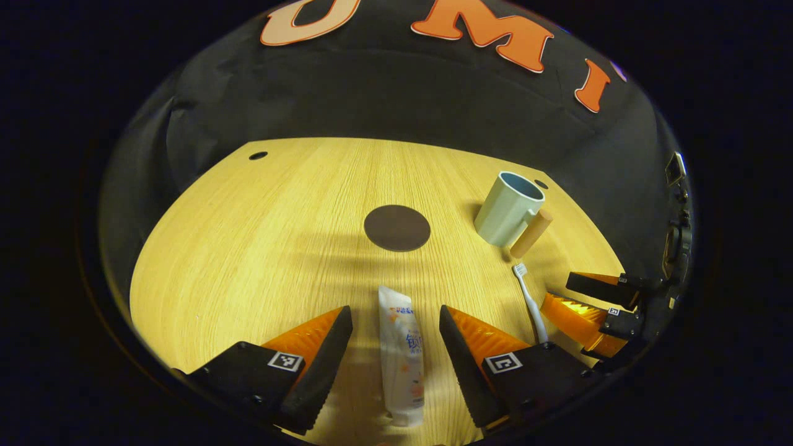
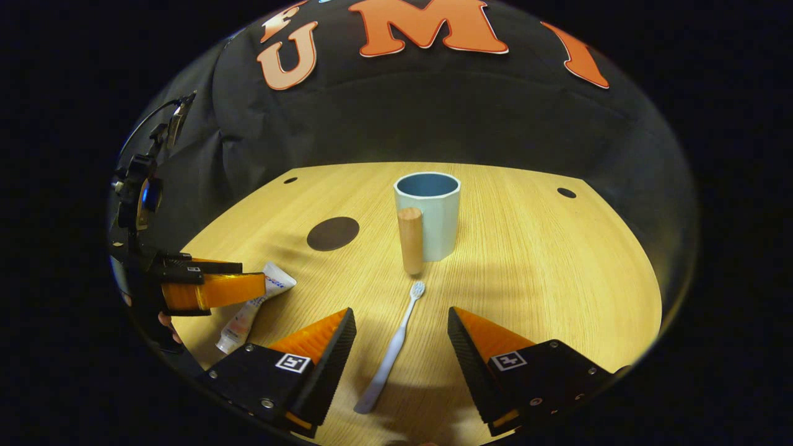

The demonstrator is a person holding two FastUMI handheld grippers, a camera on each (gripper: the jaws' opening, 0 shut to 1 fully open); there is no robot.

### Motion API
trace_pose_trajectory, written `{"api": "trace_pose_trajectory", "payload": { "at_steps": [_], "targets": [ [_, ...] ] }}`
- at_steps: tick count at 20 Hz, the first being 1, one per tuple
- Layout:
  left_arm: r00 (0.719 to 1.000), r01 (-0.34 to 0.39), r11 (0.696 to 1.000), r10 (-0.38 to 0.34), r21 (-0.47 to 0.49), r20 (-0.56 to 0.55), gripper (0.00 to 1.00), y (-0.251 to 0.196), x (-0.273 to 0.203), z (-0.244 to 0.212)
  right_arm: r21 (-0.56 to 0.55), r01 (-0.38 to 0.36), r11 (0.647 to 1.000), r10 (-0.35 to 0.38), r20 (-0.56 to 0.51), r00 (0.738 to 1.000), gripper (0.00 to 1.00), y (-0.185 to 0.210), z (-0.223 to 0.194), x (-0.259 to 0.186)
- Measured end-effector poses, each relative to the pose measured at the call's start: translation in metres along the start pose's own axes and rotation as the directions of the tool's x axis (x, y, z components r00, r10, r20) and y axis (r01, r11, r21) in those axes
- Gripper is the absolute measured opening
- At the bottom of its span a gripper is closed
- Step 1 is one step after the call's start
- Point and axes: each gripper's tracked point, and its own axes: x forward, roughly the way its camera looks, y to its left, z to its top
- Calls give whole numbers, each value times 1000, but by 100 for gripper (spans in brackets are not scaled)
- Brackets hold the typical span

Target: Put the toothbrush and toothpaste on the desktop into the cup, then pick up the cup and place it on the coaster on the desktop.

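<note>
Toothpaste (image 1: 401, 356) lies low in the left gripper view between the parted left tongs (image 1: 396, 327), not yet touched, with the coaster (image 1: 397, 228) at mid-frame and the cup (image 1: 509, 208) to the upper right on the counter (image 1: 248, 248). In the right gripper view, the right tongs (image 2: 402, 331) stand apart astride the toothbrush (image 2: 393, 349) at lower centre, below the empty cup (image 2: 432, 214). Both pickups look about to begin; each calls for closing squarely on its item.

Left gripper (image 1: 395, 337) low over the desk's near edge, fingers spread wide — nothing touching them, right gripper (image 2: 401, 341) likewise low by the near edge, fingers wide apart — nothing gripped
</note>
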Motion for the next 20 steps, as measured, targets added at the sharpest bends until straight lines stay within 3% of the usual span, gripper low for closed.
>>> {"api": "trace_pose_trajectory", "payload": {
  "at_steps": [2, 8, 10, 14, 15, 18, 20],
  "targets": [
    [1000, -5, 1000, 5, 11, -28, 94, -3, -3, 1, -8, 9, 1000, -9, -26, 1000, 80, 3, -4, 3],
    [997, -7, 999, 11, 45, -82, 91, -8, -5, -14, -19, 23, 1000, -24, -104, 994, 72, 20, -14, 17],
    [995, -10, 999, 15, 44, -98, 94, -8, -7, -19, -9, 27, 1000, -28, -118, 993, 60, 23, -16, 17],
    [994, -37, 997, 43, 64, -99, 94, -3, -10, -21, 32, 40, 999, -36, -121, 992, 48, 28, -14, 19],
    [994, -42, 997, 49, 72, -100, 89, -1, -9, -22, 40, 40, 998, -35, -129, 991, 43, 28, -17, 22],
    [992, -70, 992, 81, 105, -102, 86, 4, 0, -19, 29, 71, 997, -67, -126, 990, 33, 23, -17, 25],
    [990, -95, 987, 108, 133, -94, 82, 7, 5, -11, 15, 104, 995, -101, -123, 987, 17, 22, -17, 24]
  ]
}}
